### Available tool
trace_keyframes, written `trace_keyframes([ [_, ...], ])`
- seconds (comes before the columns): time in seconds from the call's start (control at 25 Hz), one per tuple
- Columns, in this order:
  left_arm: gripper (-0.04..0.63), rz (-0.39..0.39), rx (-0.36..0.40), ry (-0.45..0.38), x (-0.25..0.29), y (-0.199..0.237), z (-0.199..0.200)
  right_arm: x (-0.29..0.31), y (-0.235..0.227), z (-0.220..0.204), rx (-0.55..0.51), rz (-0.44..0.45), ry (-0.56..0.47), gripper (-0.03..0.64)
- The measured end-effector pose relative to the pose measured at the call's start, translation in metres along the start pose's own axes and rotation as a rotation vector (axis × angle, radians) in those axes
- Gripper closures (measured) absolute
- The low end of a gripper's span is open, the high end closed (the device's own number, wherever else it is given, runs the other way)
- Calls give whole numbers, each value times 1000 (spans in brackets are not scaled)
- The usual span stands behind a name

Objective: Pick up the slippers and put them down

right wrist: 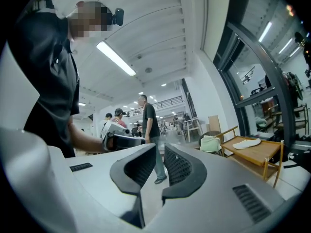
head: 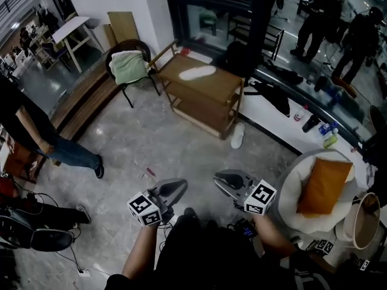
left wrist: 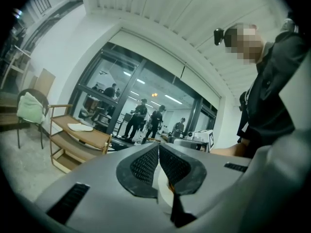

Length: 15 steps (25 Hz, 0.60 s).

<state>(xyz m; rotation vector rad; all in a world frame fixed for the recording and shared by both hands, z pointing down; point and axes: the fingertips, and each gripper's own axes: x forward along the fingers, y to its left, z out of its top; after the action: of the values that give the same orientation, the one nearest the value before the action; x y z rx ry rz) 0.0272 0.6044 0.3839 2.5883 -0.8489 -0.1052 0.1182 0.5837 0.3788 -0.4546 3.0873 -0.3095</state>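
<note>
Head view
- Top slipper (head: 198, 72): lies flat on the shelf (head: 230, 86) top, far centre, well apart from both grippers.
- Floor slipper (head: 237, 136): on the floor by the shelf's near right leg, far and a bit right of the R gripper (head: 219, 179). It's the closer of the two, but well apart from it.
- Look: both white, long ovals. The top one lies flat; can't tell if the floor one leans on the leg.
- L gripper (head: 179, 185): near, left of centre, clear of the slippers.
- R gripper: near, just right of L, tips angled toward L's.

Left gripper view
- Top slipper (left wrist: 80, 127): far left on the shelf (left wrist: 95, 140), off to the side of the jaw line.
- Look: pale, thin, flat.
- L gripper (left wrist: 158, 147): jaw tips pressed together, nothing held.

Right gripper view
- Top slipper (right wrist: 247, 142): far right on the shelf (right wrist: 265, 155), well off the jaw line.
- Look: white, flat, sole shape.
- R gripper (right wrist: 160, 149): all but closed w/ only a thin slit. Nothing in it, just floor and a bystander's leg seen through.
</note>
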Motion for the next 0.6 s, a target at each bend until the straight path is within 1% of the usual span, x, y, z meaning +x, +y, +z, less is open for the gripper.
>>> trace_keyframes([
  [0.12,581,7,-4,1,4,22,1,8,-19,-5,14,-13,11,574],
  [0.28,581,11,-8,-8,19,71,7,32,-56,-8,0,-21,50,574],
  [0.44,581,-27,-9,-5,36,123,26,68,-98,0,-7,-47,65,574],
  [0.6,581,-62,4,3,52,173,54,110,-143,21,-18,-69,67,574],
])
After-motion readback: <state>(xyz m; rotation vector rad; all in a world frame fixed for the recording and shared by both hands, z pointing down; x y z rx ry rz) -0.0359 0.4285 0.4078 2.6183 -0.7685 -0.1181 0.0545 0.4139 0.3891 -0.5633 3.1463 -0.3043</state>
